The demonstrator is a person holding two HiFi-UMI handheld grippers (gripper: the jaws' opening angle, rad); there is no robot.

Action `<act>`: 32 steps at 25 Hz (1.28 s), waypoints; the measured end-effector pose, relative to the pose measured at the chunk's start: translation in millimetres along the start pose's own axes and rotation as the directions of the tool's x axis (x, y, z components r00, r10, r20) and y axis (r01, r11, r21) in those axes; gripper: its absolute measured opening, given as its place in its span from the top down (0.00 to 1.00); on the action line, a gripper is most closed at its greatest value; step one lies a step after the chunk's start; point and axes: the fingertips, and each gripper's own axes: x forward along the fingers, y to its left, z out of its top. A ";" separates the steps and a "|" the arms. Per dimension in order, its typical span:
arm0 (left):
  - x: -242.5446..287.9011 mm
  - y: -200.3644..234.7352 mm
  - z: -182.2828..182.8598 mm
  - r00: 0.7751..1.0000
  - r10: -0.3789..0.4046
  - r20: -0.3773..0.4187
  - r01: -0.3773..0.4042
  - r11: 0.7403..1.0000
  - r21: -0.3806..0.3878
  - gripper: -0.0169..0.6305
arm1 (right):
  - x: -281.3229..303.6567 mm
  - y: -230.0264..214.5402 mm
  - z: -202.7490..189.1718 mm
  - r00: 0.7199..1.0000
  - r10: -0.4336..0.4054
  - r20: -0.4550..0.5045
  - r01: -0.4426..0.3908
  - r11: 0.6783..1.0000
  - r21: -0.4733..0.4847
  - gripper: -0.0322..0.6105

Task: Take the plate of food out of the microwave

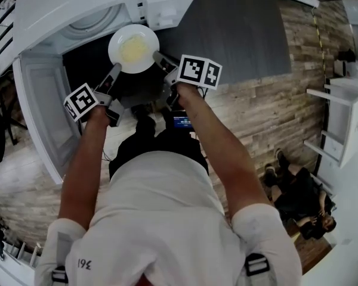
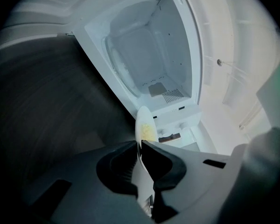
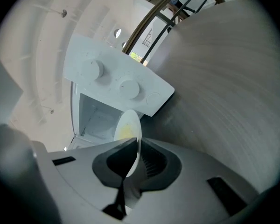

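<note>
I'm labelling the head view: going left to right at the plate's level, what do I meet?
Open microwave door → left gripper → plate of food → right gripper → dark grey surface.

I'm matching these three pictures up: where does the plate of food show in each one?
Head view: plate of food upper centre-left, face-up, in front of the open microwave.
Left gripper view: edge-on, just below centre.
Right gripper view: edge-on, just below centre.
Shared landmark: the white microwave, open, behind the plate in all three.
</note>
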 end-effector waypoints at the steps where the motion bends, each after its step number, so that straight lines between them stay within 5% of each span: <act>1: 0.9 0.7 -3.0 1.000 0.013 -0.014 -0.013 1.000 0.005 0.92 | -3.5 -1.7 0.9 1.000 -0.002 0.003 0.002 1.000 0.001 0.92; 13: 31.9 -10.3 -77.8 0.982 0.112 -0.153 -0.097 0.990 0.104 0.92 | -82.6 -48.6 11.9 0.999 -0.029 0.041 0.029 1.000 -0.011 0.92; 32: 123.3 -44.3 -170.7 0.926 0.090 -0.367 -0.049 0.992 0.120 0.92 | -173.6 -134.5 53.4 0.982 -0.131 0.133 0.124 0.990 0.062 0.92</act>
